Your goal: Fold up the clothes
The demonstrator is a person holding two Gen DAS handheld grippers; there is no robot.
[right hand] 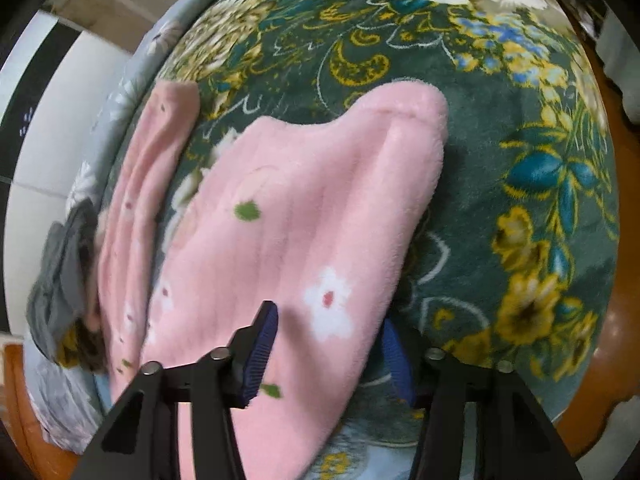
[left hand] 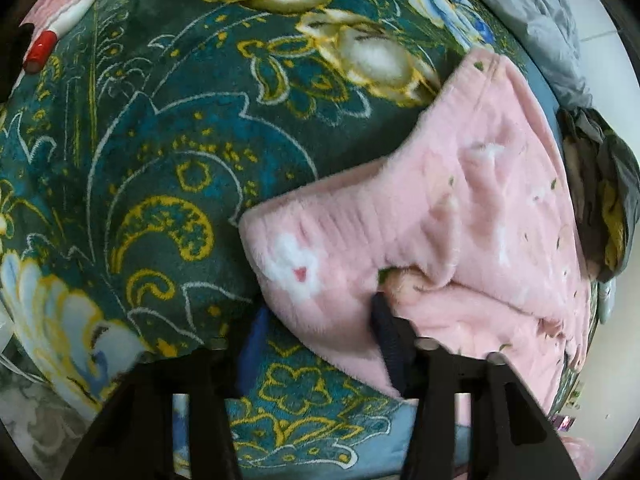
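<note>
A pink fleece garment (left hand: 460,216) with white flowers lies on a dark green flowered blanket (left hand: 160,140). In the left wrist view my left gripper (left hand: 316,340) stands open; its right finger (left hand: 386,328) touches the garment's near edge and a fold of pink cloth lies over it, while the left finger (left hand: 256,344) rests on the blanket. In the right wrist view the garment (right hand: 300,220) spreads between the open fingers of my right gripper (right hand: 332,344); the left pad (right hand: 262,354) lies on top of the cloth and the right pad (right hand: 394,360) is beside its edge.
A crumpled grey cloth (left hand: 600,196) lies at the bed's edge beyond the garment, also in the right wrist view (right hand: 60,280). A red and white object (left hand: 44,50) lies at the far left. A grey flowered sheet (right hand: 132,80) and an orange-brown floor (right hand: 592,412) border the blanket.
</note>
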